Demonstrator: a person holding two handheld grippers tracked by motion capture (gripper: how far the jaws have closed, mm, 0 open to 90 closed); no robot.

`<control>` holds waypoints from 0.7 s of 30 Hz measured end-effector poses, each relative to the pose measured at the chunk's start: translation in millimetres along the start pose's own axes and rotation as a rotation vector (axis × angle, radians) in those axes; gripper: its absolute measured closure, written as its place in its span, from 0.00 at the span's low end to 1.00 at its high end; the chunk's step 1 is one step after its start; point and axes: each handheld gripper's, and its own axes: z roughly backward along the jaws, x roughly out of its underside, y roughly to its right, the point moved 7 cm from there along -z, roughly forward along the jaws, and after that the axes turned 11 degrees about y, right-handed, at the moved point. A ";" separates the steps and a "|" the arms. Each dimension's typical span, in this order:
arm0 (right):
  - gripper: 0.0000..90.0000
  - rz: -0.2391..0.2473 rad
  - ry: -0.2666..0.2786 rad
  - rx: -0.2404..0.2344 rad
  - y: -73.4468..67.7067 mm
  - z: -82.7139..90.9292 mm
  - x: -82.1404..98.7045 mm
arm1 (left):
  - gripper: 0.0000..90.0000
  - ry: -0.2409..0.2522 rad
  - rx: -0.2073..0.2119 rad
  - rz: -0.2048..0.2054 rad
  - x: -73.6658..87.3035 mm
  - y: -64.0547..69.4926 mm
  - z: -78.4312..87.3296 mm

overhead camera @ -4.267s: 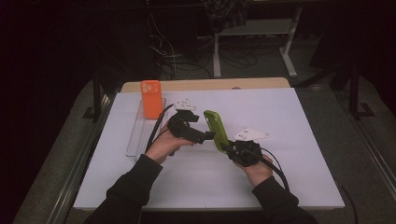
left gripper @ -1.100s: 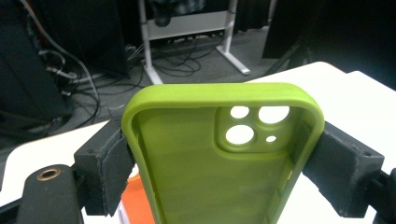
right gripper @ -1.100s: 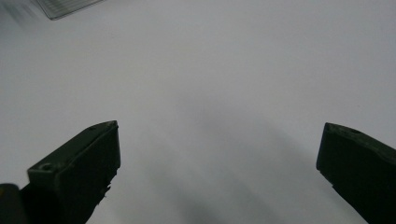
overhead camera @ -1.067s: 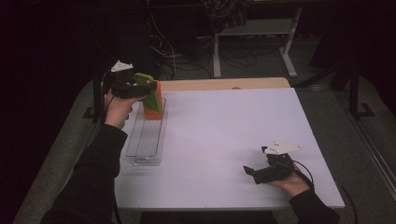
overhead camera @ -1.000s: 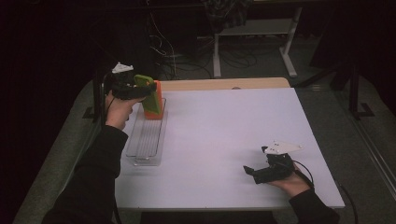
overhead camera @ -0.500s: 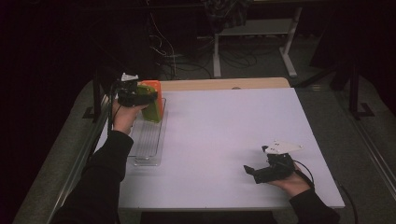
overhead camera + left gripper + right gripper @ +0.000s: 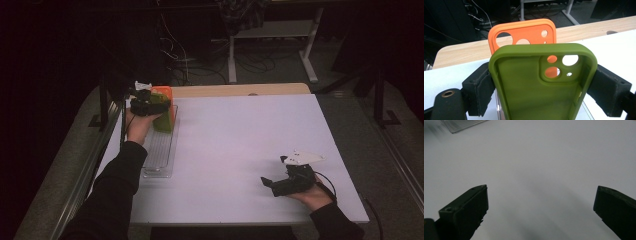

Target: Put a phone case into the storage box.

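A green phone case (image 7: 541,82) stands upright between the pads of my left gripper (image 7: 541,85), which is shut on its two long sides. In the high view this case (image 7: 161,112) hangs at the far end of a clear ribbed rack (image 7: 159,155), with the left gripper (image 7: 145,106) over it. Just behind it an orange phone case (image 7: 524,32) stands upright, also at the rack's far end (image 7: 165,92). My right gripper (image 7: 267,184) rests low at the table's right front, its jaws wide open over bare white surface (image 7: 541,202).
The white table top (image 7: 240,145) spreads between the two hands. A wooden strip (image 7: 240,90) runs along its far edge. Dark floor with cables and a desk frame (image 7: 270,40) lies beyond. A metal rail (image 7: 100,150) borders the table's left side.
My left gripper has come down with the green case, from above the orange case to just in front of it over the rack. The right hand has stayed put.
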 end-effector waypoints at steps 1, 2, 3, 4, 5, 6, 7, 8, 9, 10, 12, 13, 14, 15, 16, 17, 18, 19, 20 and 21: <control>0.00 -0.001 -0.001 0.000 -0.1 0.1 0.0 | 0.16 -0.003 -0.001 -0.003 0.4 0.8 -1.0; 0.00 -0.001 0.001 0.000 0.0 0.1 -0.2 | 0.15 -0.001 -0.001 -0.001 0.7 1.3 -1.9; 0.00 -0.002 0.001 0.000 0.0 0.2 -0.2 | 0.14 0.000 -0.001 -0.005 0.7 1.2 -2.4; 0.00 0.000 0.002 0.000 0.1 0.1 -0.3 | 0.14 -0.004 -0.001 -0.009 1.0 1.0 -2.6; 0.00 -0.001 0.002 0.000 -0.1 0.3 -0.3 | 0.13 0.000 -0.001 -0.003 1.2 1.2 -3.8; 0.00 -0.001 0.002 -0.001 -0.1 0.4 -0.4 | 0.10 0.001 0.002 0.005 1.6 1.6 -4.7; 0.00 -0.001 0.002 -0.001 -0.1 0.4 -0.5 | 0.10 -0.002 0.003 -0.002 2.0 1.1 -5.2; 0.00 -0.002 0.003 -0.001 -0.1 0.4 -0.4 | 0.08 -0.002 0.006 -0.001 2.1 1.0 -5.4; 0.00 -0.003 0.002 -0.002 -0.2 0.4 -0.3 | 0.07 -0.001 0.006 0.003 2.1 1.0 -5.4; 0.00 -0.003 0.002 -0.002 -0.3 0.4 -0.3 | 0.07 0.000 0.005 0.009 2.0 1.1 -5.4; 0.00 -0.003 0.003 -0.003 -0.2 0.3 -0.4 | 0.06 0.013 0.013 0.017 0.6 1.3 -5.2; 0.00 -0.004 0.003 -0.003 -0.2 0.3 -0.3 | 0.05 0.020 0.016 0.021 -0.3 1.6 -4.8; 0.00 -0.003 0.004 -0.002 0.0 0.2 -0.4 | 0.03 0.022 0.023 0.022 -1.1 1.6 -4.1; 0.00 -0.003 0.005 -0.003 0.0 0.2 -0.5 | 0.03 0.022 0.030 0.020 -1.6 1.9 -3.2; 0.00 -0.003 0.005 -0.002 0.0 0.3 -0.6 | 0.03 0.019 0.034 0.023 -1.8 2.5 -2.4; 0.00 -0.003 0.005 -0.003 0.0 0.3 -0.6 | 0.03 0.015 0.045 0.021 -2.1 3.3 -0.7; 0.00 -0.004 0.005 -0.002 -0.1 0.2 -0.6 | 0.03 0.013 0.053 0.029 -2.4 5.0 0.4; 0.00 -0.004 0.005 -0.002 -0.1 0.2 -0.6 | 0.03 0.005 0.074 0.020 -2.6 7.4 3.3; 0.00 -0.004 0.004 -0.003 -0.1 0.2 -0.5 | 0.03 0.006 0.084 0.015 -3.2 9.2 5.0; 0.00 -0.004 0.004 -0.003 -0.2 0.2 -0.5 | 0.03 -0.002 0.107 -0.001 -3.9 11.9 9.4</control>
